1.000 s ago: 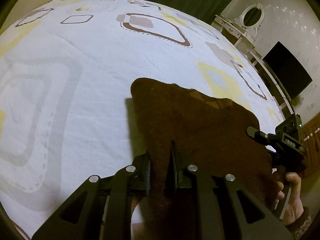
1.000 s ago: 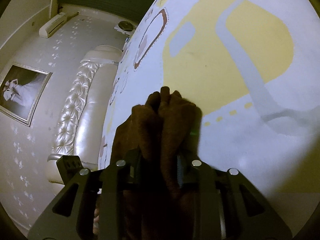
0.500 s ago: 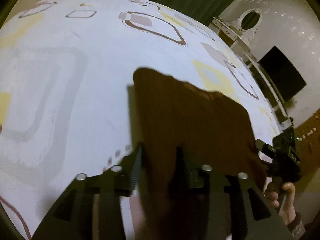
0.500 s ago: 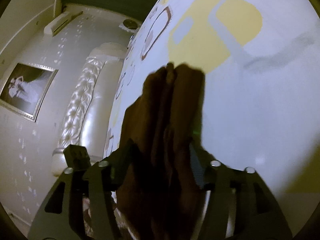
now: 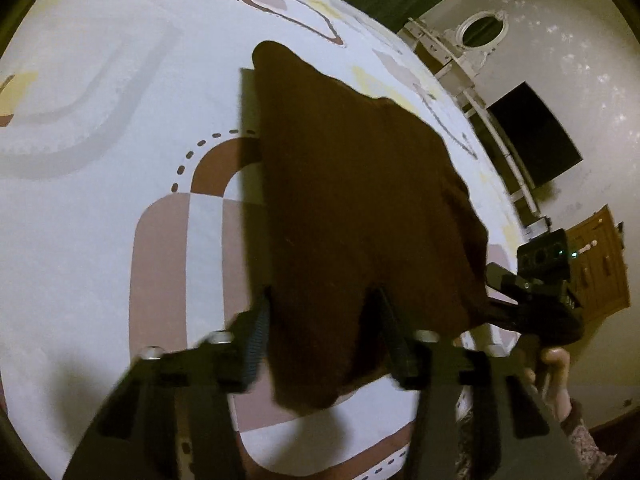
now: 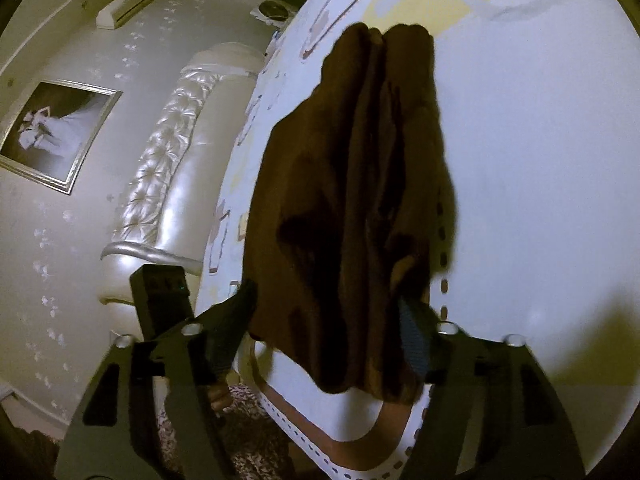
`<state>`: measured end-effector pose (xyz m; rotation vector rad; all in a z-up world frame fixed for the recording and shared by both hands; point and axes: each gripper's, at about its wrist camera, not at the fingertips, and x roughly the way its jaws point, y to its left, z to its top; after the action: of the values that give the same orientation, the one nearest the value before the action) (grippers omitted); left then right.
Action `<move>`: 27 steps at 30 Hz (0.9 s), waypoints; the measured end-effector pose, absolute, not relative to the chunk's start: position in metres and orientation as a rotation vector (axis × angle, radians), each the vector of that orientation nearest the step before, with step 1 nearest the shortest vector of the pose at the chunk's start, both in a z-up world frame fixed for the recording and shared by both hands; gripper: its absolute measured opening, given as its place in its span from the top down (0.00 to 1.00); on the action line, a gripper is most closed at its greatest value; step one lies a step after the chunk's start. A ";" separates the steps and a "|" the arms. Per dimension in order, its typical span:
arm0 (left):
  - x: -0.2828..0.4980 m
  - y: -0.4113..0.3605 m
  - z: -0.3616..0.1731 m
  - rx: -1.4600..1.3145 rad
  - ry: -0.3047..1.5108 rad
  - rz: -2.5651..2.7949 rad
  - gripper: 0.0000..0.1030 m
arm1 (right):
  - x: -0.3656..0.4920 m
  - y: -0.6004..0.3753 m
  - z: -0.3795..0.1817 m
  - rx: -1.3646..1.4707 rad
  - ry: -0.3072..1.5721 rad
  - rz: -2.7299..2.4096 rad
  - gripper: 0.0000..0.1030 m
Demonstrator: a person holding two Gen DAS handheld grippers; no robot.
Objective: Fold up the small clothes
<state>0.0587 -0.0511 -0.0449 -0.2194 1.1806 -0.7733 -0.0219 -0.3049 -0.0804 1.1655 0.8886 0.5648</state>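
A dark brown cloth (image 5: 352,200) lies spread on the patterned white bed sheet (image 5: 100,120). In the left wrist view my left gripper (image 5: 320,336) is open, its jaws wide apart on either side of the cloth's near edge. In the right wrist view the same brown cloth (image 6: 360,200) shows bunched in long folds, and my right gripper (image 6: 332,320) is open around its near end. The right gripper also shows in the left wrist view (image 5: 536,292) at the cloth's right corner, held by a hand.
The bed's edge runs along the right in the left wrist view, with a white dresser and oval mirror (image 5: 480,32), a dark screen (image 5: 536,136) and a wooden cabinet (image 5: 600,264) beyond. A padded headboard (image 6: 168,168) and framed photo (image 6: 56,132) show in the right wrist view.
Both grippers have opened and let go of the brown cloth. Both have pulled back toward the near edge of the bed, and the cloth now lies on the sheet.
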 end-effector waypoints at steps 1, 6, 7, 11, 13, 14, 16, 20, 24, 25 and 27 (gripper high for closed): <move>0.059 -0.052 -0.045 -0.226 1.188 -0.766 0.68 | -0.022 -0.303 -0.083 1.172 0.908 0.559 0.72; 0.052 -0.056 -0.034 -0.196 1.162 -0.744 0.82 | -0.030 -0.308 -0.090 1.213 0.899 0.542 0.86; 0.050 -0.056 -0.032 -0.186 1.155 -0.737 0.82 | -0.032 -0.309 -0.089 1.215 0.892 0.543 0.87; 0.046 -0.057 -0.026 -0.187 1.148 -0.713 0.82 | -0.037 -0.310 -0.083 1.207 0.873 0.557 0.87; 0.047 -0.058 -0.031 -0.183 1.154 -0.709 0.82 | -0.036 -0.309 -0.085 1.208 0.877 0.553 0.87; 0.048 -0.058 -0.034 -0.184 1.160 -0.705 0.82 | -0.035 -0.308 -0.089 1.215 0.884 0.550 0.87; 0.049 -0.056 -0.038 -0.192 1.167 -0.704 0.82 | -0.037 -0.308 -0.096 1.228 0.893 0.540 0.87; 0.048 -0.055 -0.040 -0.194 1.165 -0.707 0.82 | -0.039 -0.309 -0.104 1.251 0.887 0.539 0.87; 0.048 -0.055 -0.041 -0.196 1.163 -0.707 0.81 | -0.039 -0.309 -0.104 1.253 0.887 0.540 0.87; 0.047 -0.054 -0.040 -0.196 1.162 -0.706 0.81 | -0.039 -0.308 -0.104 1.255 0.887 0.540 0.87; 0.047 -0.055 -0.042 -0.197 1.159 -0.705 0.81 | -0.037 -0.308 -0.105 1.259 0.887 0.540 0.87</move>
<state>0.0473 -0.0546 -0.0417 -0.1969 1.1595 -0.7054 -0.0373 -0.3077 -0.1054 1.2589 0.8870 0.5396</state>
